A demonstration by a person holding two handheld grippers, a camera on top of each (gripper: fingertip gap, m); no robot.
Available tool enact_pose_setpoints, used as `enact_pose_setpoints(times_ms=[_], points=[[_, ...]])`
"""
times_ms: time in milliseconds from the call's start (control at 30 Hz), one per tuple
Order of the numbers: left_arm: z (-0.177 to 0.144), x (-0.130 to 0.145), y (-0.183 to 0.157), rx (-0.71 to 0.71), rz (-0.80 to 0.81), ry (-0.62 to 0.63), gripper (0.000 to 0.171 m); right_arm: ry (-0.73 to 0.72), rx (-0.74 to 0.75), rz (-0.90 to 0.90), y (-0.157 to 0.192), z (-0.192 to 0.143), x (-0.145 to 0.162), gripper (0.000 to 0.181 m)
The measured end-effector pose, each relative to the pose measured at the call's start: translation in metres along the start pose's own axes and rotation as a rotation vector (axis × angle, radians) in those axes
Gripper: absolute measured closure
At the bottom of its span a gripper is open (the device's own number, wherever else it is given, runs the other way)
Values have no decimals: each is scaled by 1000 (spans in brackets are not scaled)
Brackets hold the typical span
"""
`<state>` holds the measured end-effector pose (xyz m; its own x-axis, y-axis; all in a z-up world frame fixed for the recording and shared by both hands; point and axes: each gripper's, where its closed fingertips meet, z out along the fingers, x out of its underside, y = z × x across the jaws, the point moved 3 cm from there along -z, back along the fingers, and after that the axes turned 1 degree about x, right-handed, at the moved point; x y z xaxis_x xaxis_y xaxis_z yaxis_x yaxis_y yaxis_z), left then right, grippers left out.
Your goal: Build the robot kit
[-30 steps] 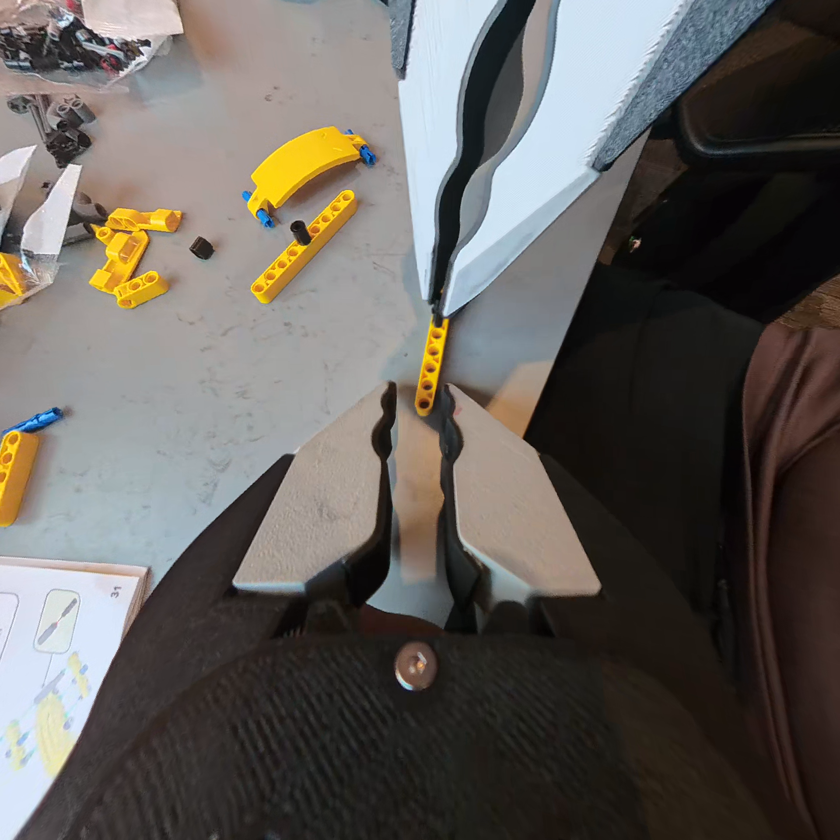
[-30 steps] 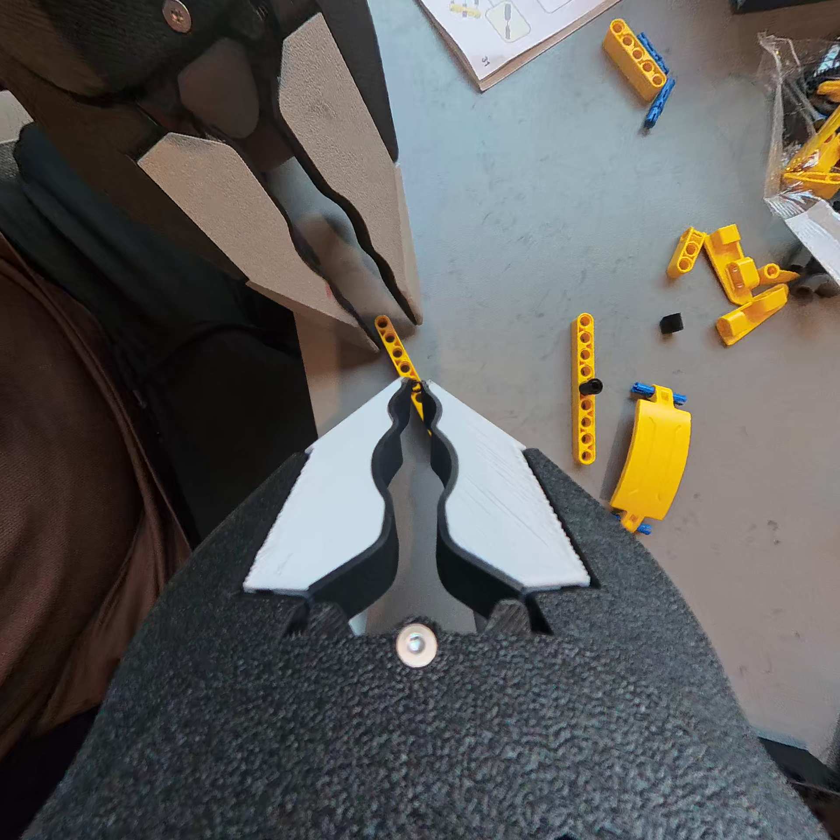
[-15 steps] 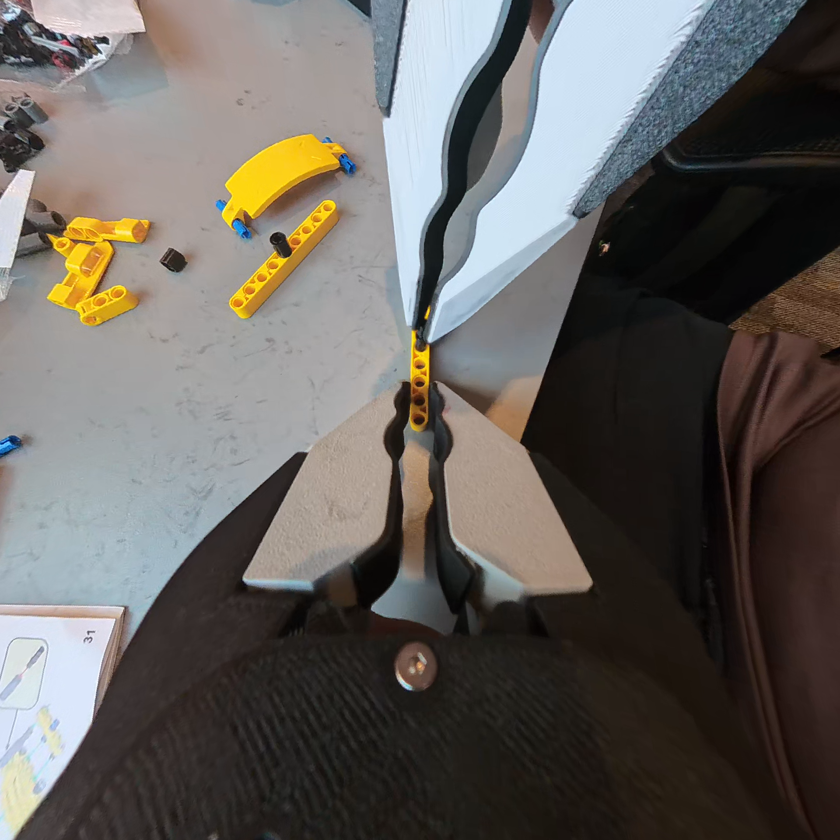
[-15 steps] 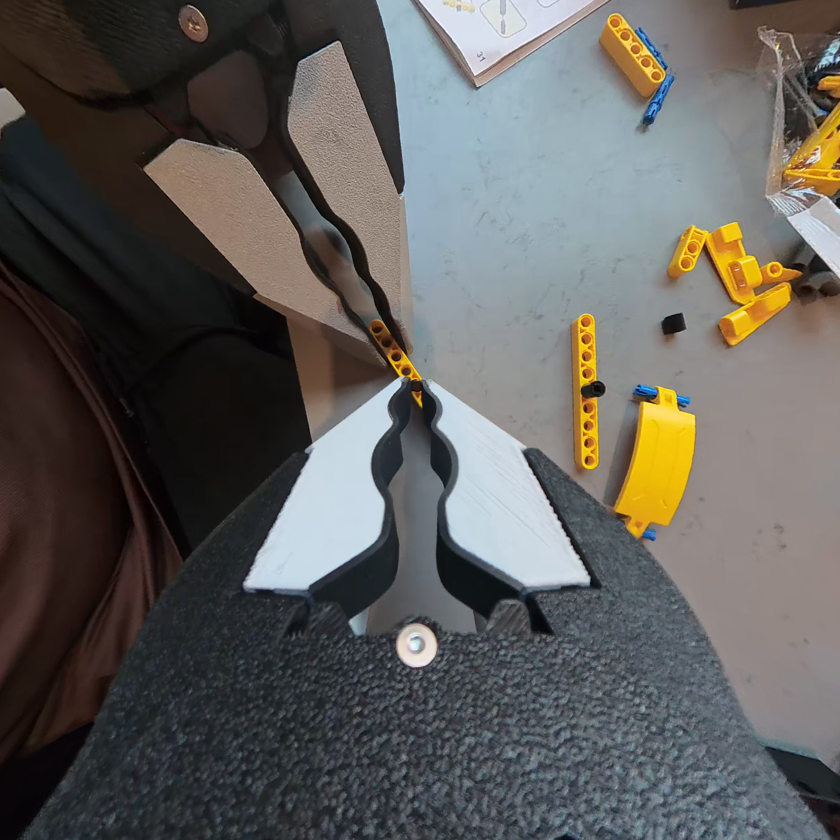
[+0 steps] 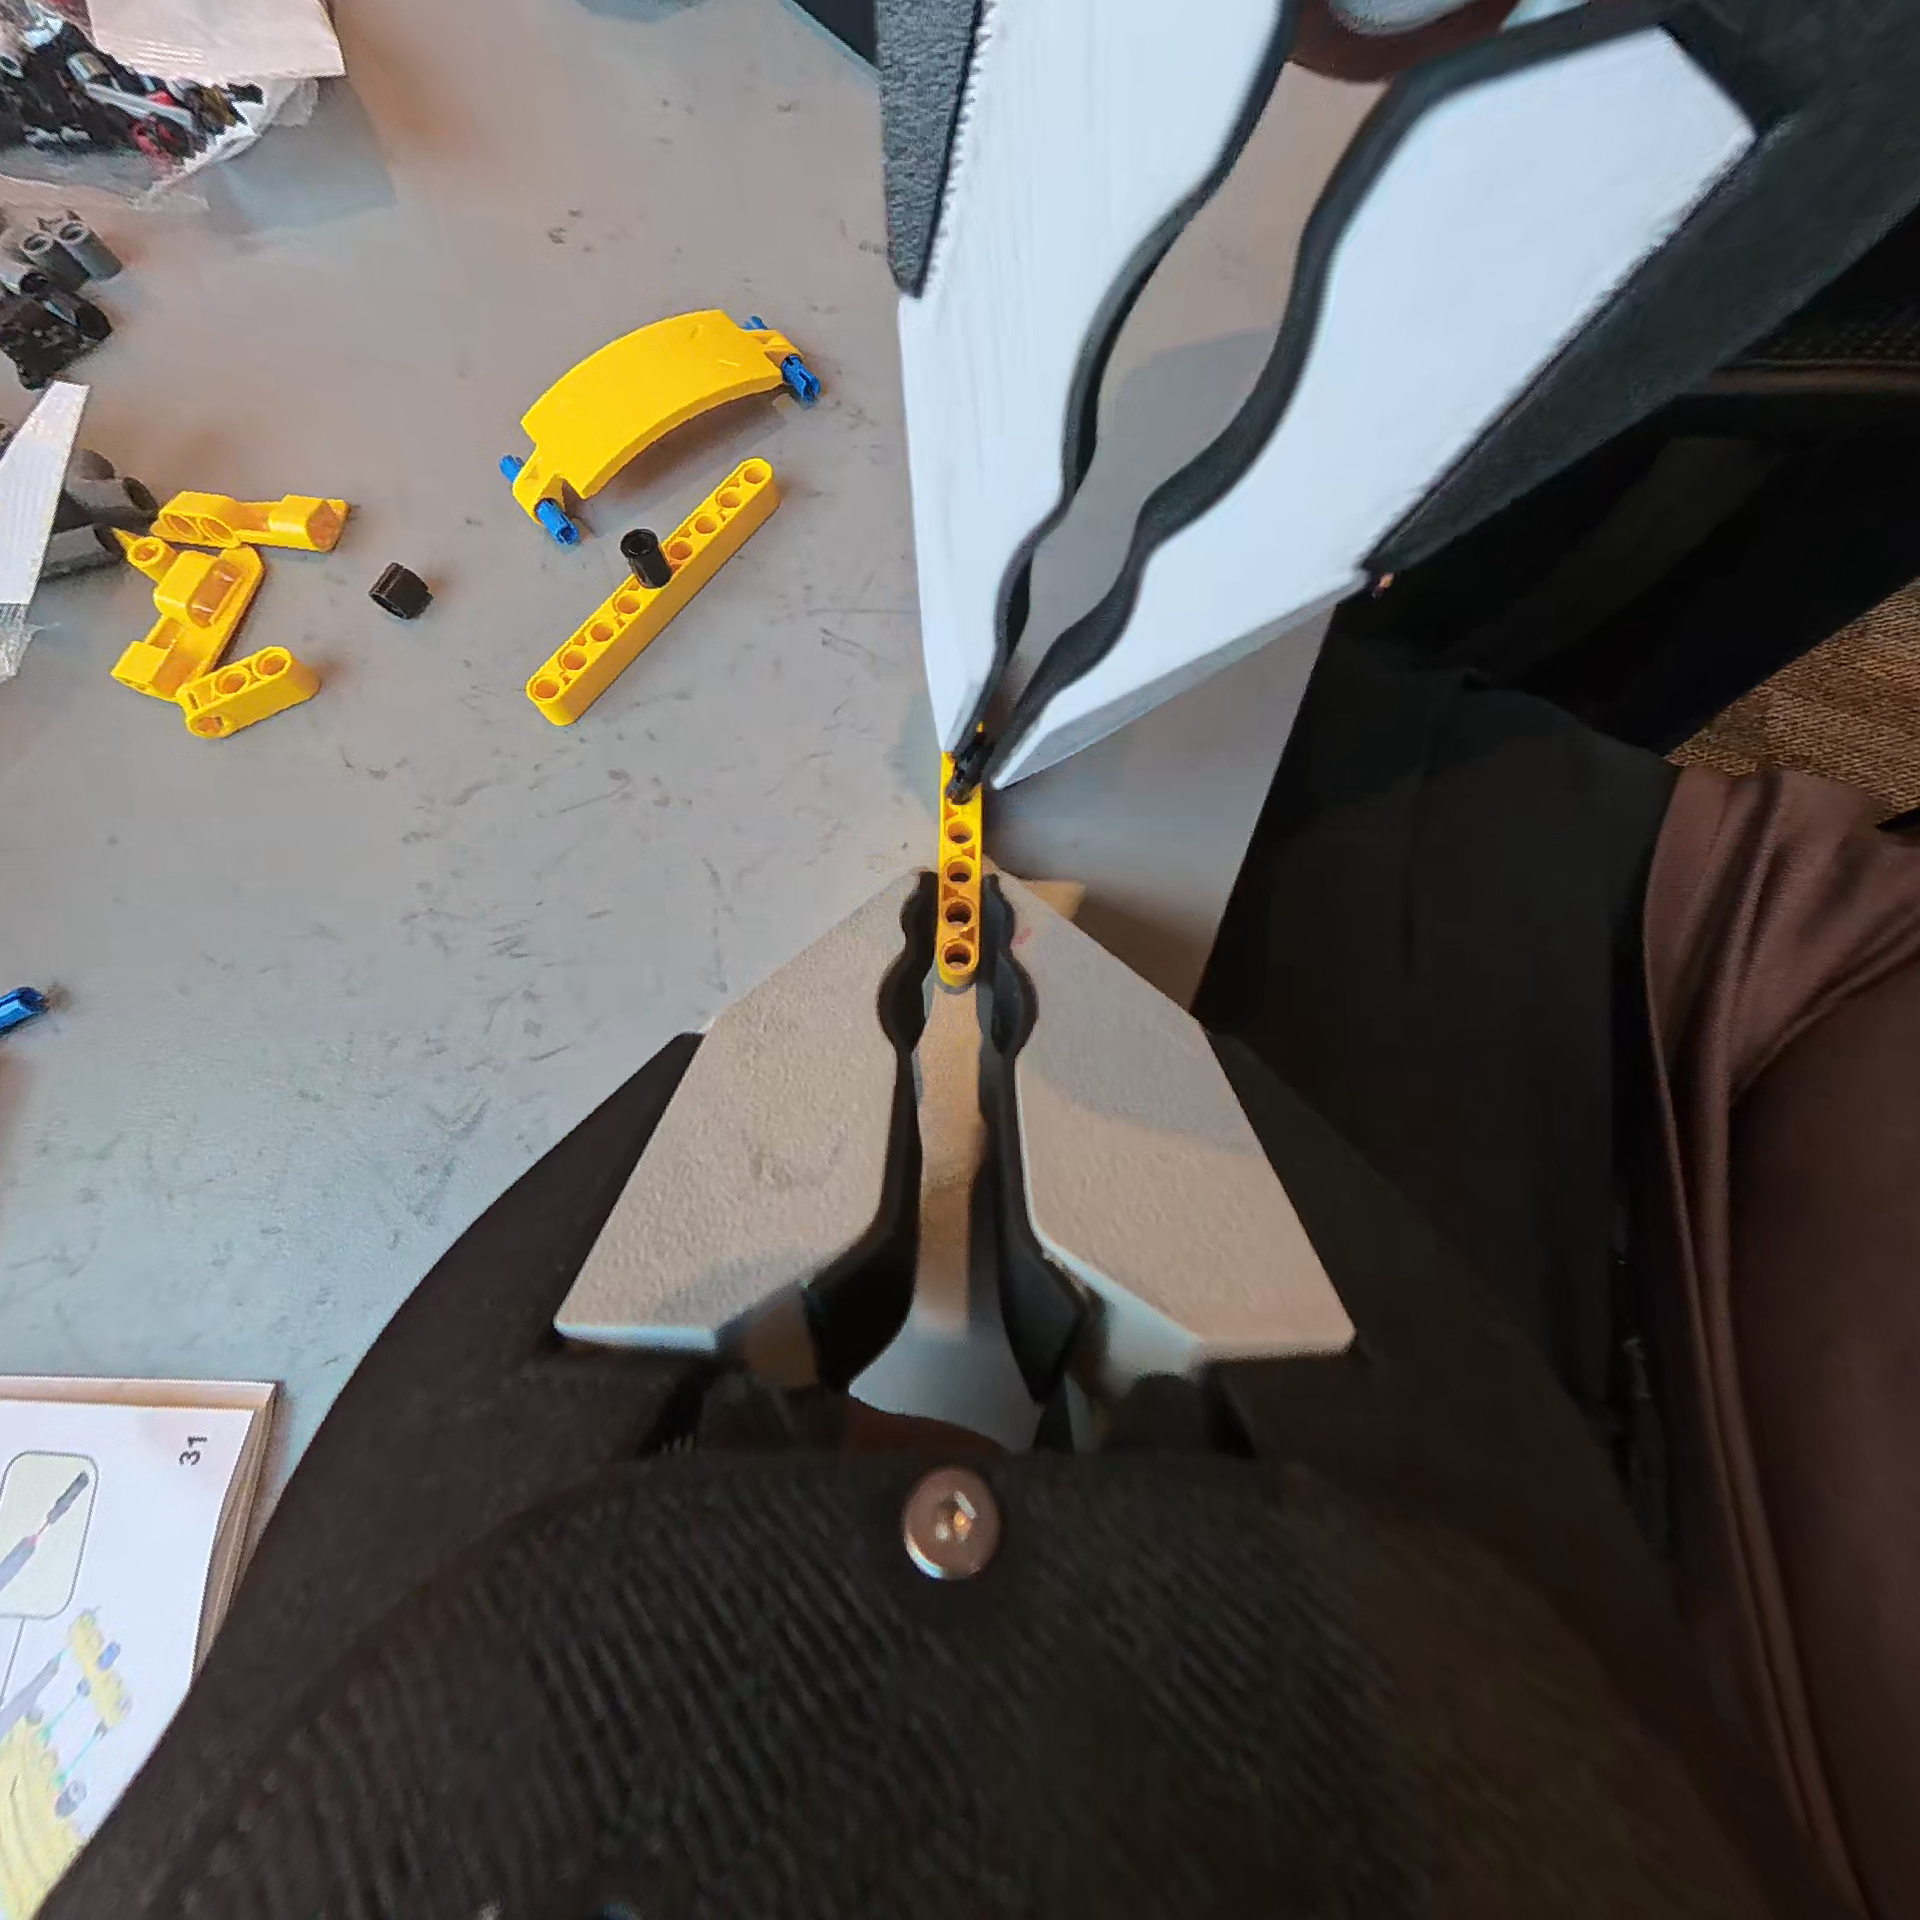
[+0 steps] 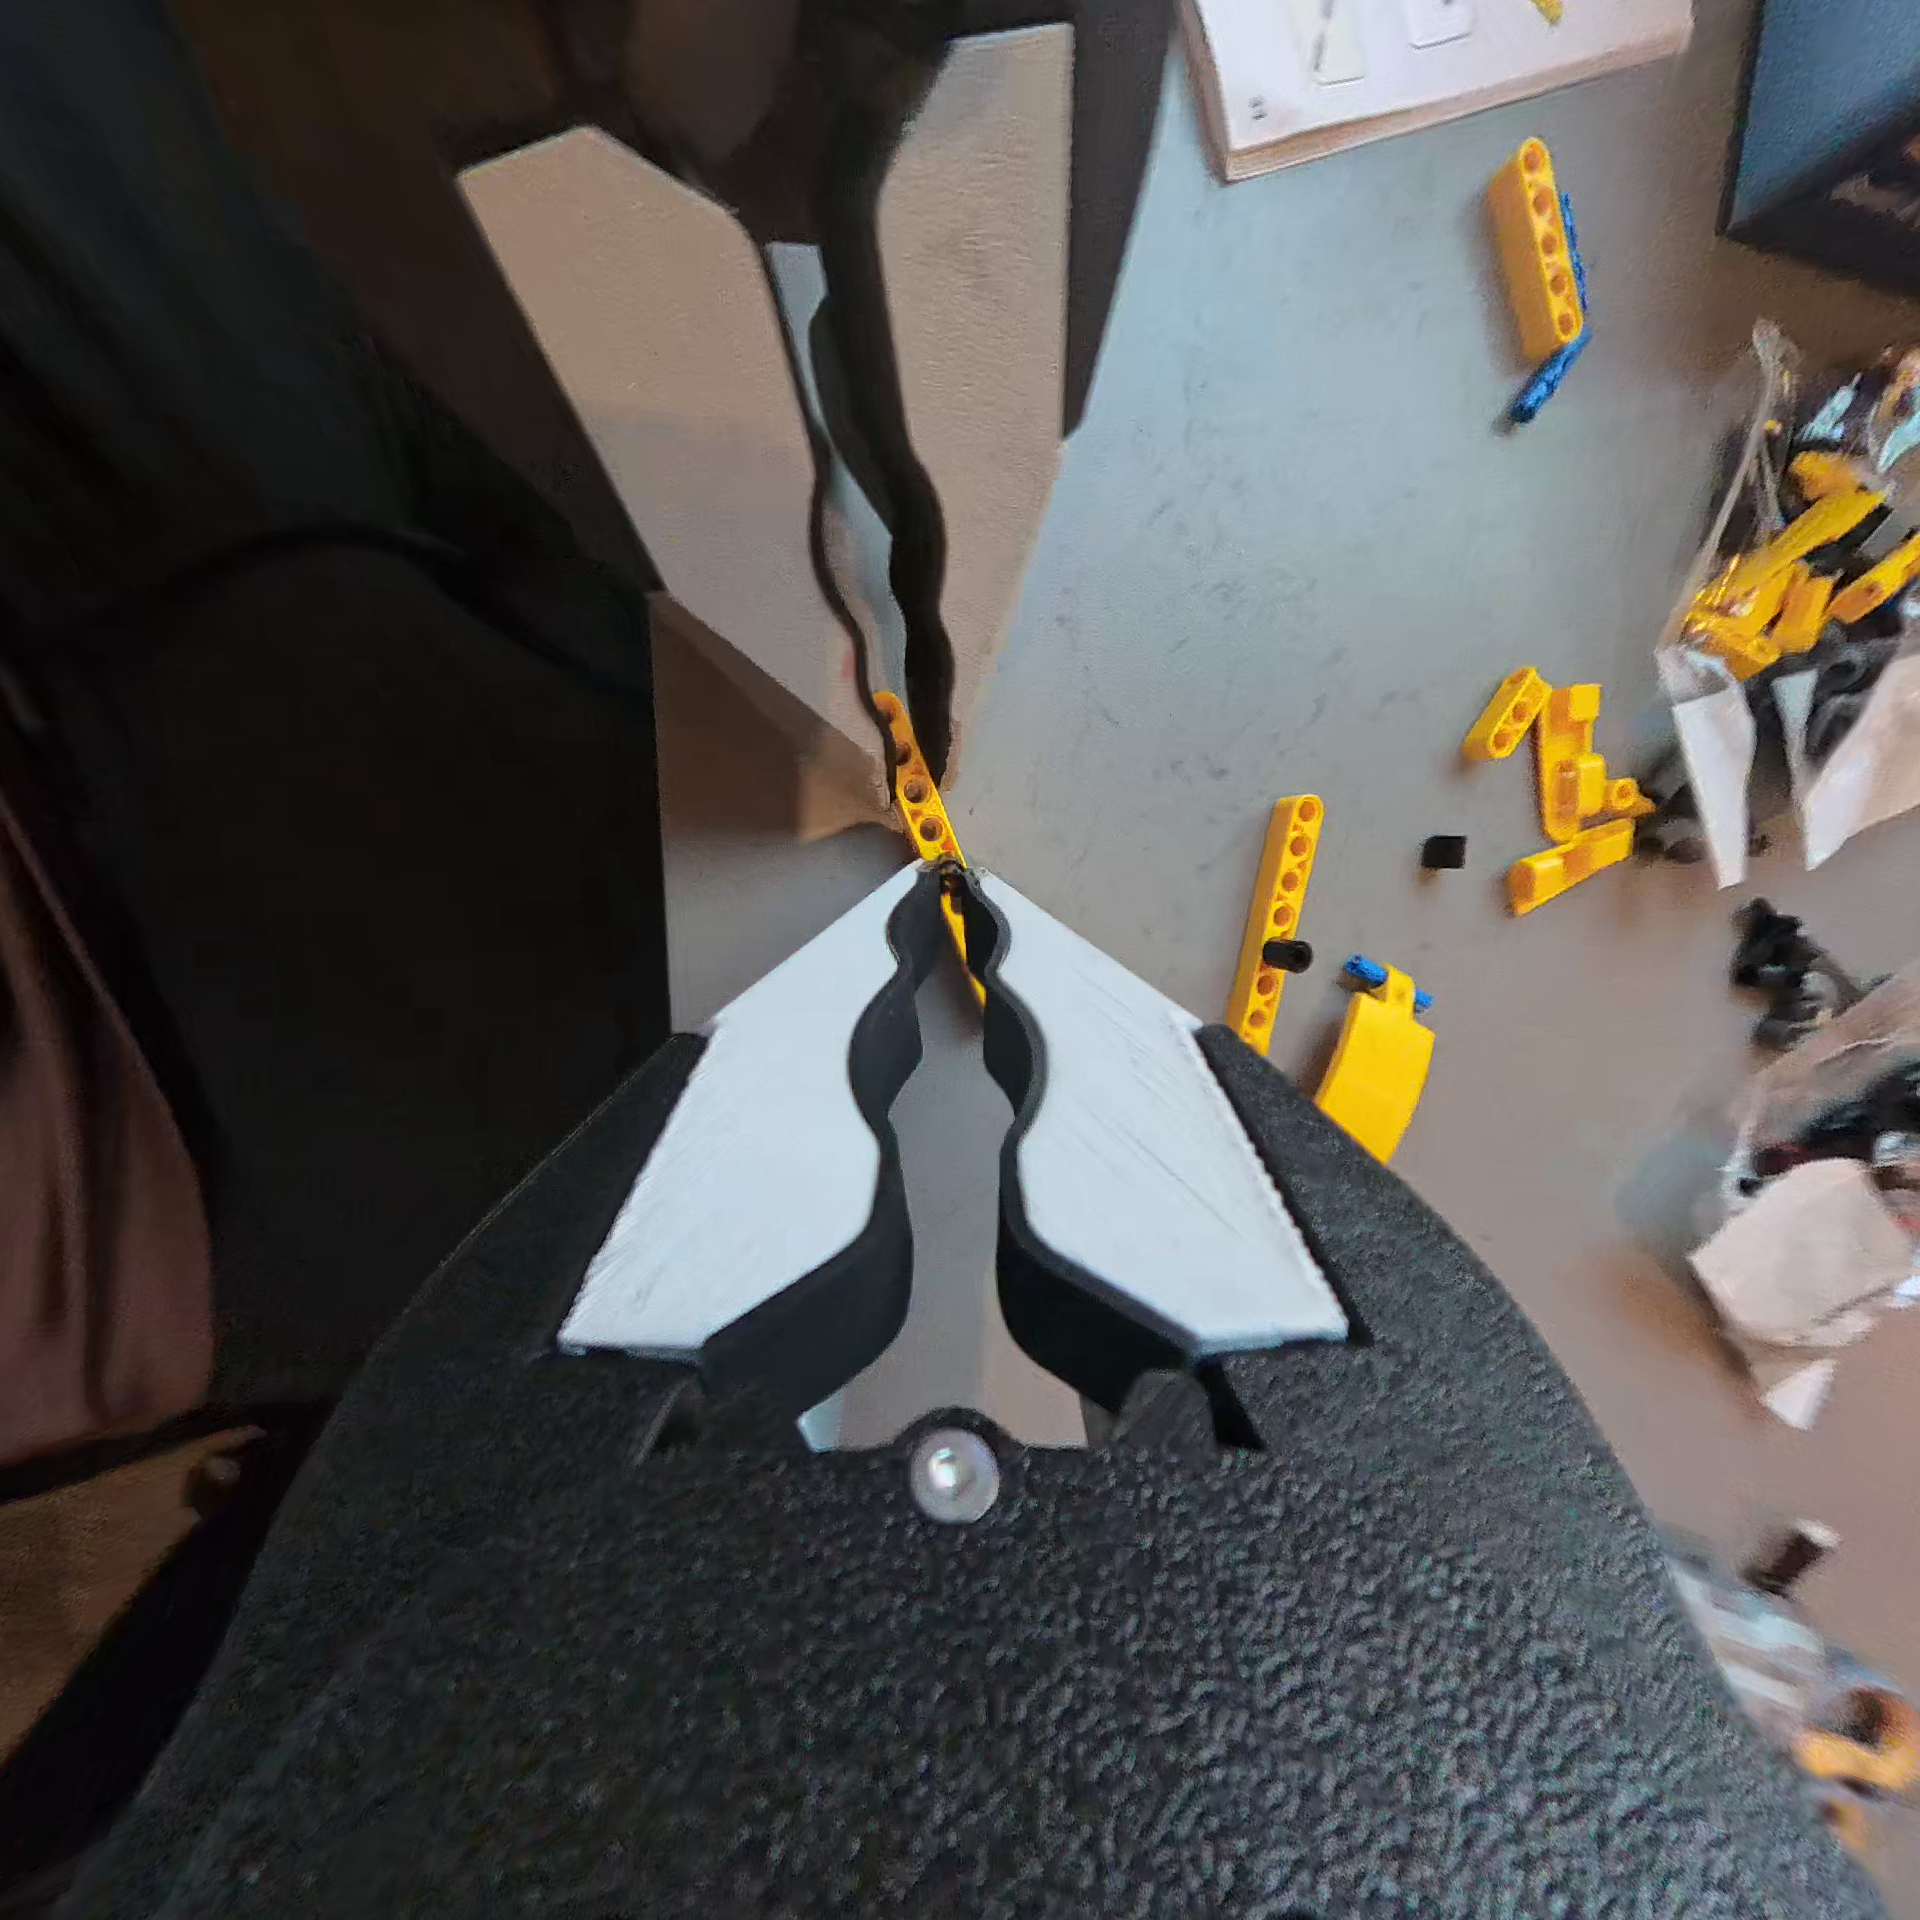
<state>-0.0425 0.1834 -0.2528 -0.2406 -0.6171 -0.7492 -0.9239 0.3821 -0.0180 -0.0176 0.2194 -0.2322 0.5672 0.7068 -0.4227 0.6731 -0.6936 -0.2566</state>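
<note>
A thin yellow beam [image 5: 958, 883] with a row of holes is held in the air between the two grippers, above the near edge of the grey table [image 5: 312, 935]. The left gripper [image 5: 958, 914] has its grey fingers [image 5: 790, 1132] closed almost together, pinching one end of the beam between their tips. The right gripper [image 6: 951, 878], with white fingers [image 6: 748, 1174] lined in black, is closed on the other end, where a small black pin [image 5: 968, 764] sits in the beam; the two sets of tips point at each other and stand just apart, with a short stretch of beam bare between them. To the left of the left gripper's fingers, lying flat on the table, are a longer yellow beam [image 5: 655, 592] with a black peg standing in it, a curved yellow panel [image 5: 649, 400] with blue pins just beyond it, a loose black bushing [image 5: 400, 590] and a cluster of small yellow pieces [image 5: 208, 613]. An open booklet [image 5: 94, 1621] lies beside the left gripper's body. To the right of the right gripper's fingers lie clear bags of parts [image 6: 1808, 644].
</note>
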Motion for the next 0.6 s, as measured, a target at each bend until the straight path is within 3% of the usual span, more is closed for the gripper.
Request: enact_pose_setpoints(times_ms=[300, 600], points=[[0, 0, 0, 3, -3, -1, 167, 123, -11, -184, 2, 2, -5, 178], [0, 0, 0, -8, 9, -4, 167, 88, -312, 239, -9, 5, -2, 178]])
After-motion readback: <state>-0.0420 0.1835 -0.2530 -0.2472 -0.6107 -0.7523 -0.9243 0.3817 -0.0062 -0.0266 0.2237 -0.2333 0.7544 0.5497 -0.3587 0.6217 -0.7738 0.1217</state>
